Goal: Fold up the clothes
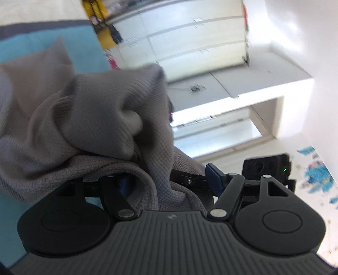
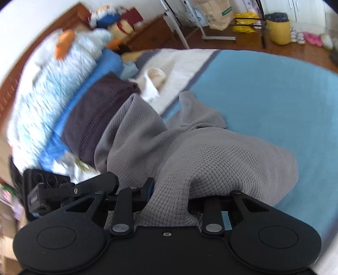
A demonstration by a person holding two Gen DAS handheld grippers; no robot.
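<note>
Both the left gripper (image 1: 166, 179) and right gripper (image 2: 171, 190) are clamping bunched grey knit (image 2: 190, 152) over the bed (image 2: 274, 88), risking a crooked, slipping fold.

Blue bedspread (image 2: 274, 88) – plush toy (image 2: 63, 63) near yellow bin (image 2: 278, 31), paper bag (image 2: 217, 12).

- Grey garment (image 2: 211, 152): soft waffle-knit cloth, matt.
- Tongs (image 2: 171, 190): matt black plastic, with smooth metal rivets.
- Bed cover (image 2: 274, 88): flat matt blue cloth.
- Floor (image 2: 249, 45), upper right: glossy wood.
</note>
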